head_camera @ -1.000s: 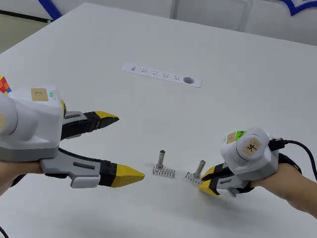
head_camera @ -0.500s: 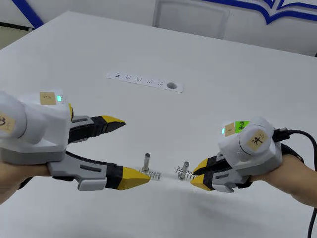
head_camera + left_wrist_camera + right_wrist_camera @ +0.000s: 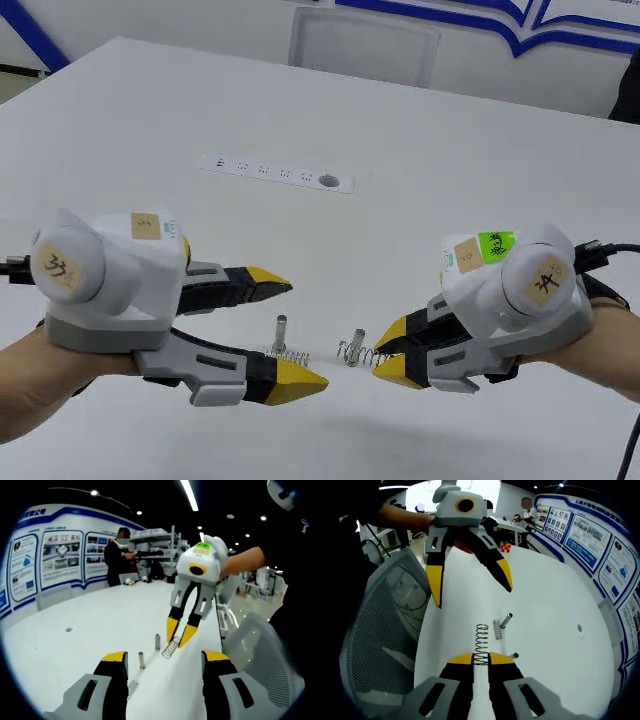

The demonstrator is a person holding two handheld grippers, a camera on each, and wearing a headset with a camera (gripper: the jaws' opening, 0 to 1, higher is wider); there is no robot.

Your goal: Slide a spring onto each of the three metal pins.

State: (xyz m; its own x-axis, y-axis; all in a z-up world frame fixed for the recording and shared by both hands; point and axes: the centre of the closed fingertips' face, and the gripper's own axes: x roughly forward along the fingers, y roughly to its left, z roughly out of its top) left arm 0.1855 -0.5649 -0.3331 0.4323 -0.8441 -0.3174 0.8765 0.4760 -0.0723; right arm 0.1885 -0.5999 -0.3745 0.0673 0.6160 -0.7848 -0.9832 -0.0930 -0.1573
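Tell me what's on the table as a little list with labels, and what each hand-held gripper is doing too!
table: white, with a power strip
left hand-held gripper: open, holding nothing
right hand-held gripper: shut on a spring
pins: two standing, first pin on the left gripper's side, second pin on the right's
other spring: lying on the table by the first pin
springs on pins: none that I can see

Office showroom with wall display boards (image 3: 55,555) and mesh chair (image 3: 385,630).
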